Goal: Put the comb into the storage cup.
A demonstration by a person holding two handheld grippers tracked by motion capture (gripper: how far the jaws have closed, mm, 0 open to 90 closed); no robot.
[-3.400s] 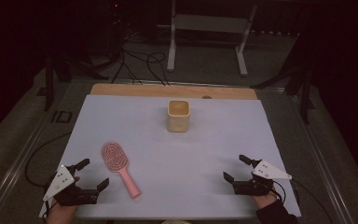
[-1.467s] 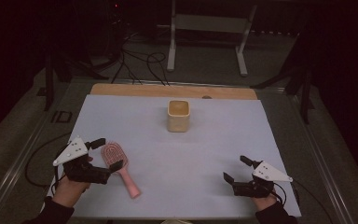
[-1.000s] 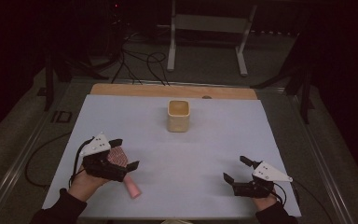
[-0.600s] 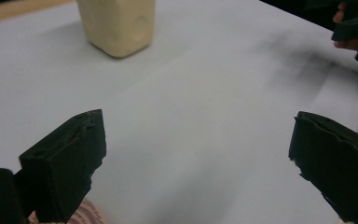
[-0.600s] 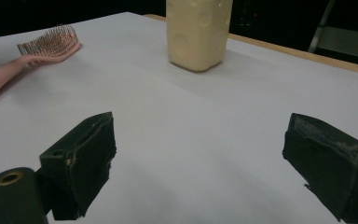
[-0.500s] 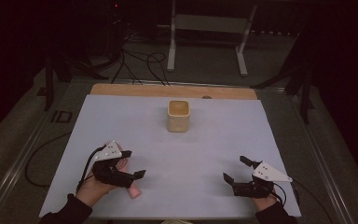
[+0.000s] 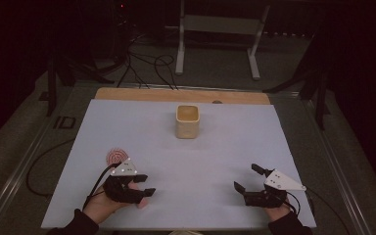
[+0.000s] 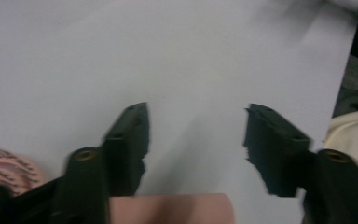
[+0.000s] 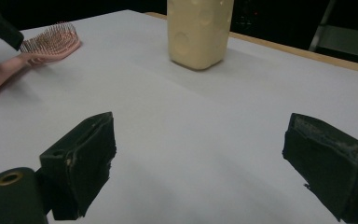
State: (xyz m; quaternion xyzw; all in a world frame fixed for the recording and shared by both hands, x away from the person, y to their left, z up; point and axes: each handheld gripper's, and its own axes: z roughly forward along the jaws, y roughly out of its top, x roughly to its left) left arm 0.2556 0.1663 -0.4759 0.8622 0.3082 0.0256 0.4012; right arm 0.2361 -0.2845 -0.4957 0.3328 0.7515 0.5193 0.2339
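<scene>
A pink hairbrush (image 7: pixel 116 156) lies on the white table near the front left, bristles up. My left gripper (image 7: pixel 144 184) hovers low over its handle (image 8: pixel 172 210). The jaws stand open, one on each side of the handle, which sits back near the jaw bases. The brush head (image 8: pixel 4 163) shows at the lower left of the left gripper view. My right gripper (image 7: pixel 247 177) rests open near the front right with nothing between its fingers (image 9: pixel 79 158). From there the hairbrush (image 9: pixel 51 42) lies far off to the left.
A cream cup (image 7: pixel 187 121) stands upright at the middle back of the white table (image 7: pixel 225 152), and it also shows as the cup (image 9: pixel 199 30) ahead of my right gripper. A wooden strip (image 7: pixel 142 94) runs along the far edge. Cables and a stand lie on the floor beyond.
My left gripper has moved from the left table edge to the right and toward the front, over the brush handle. It now covers most of the brush. The right gripper has not moved.
</scene>
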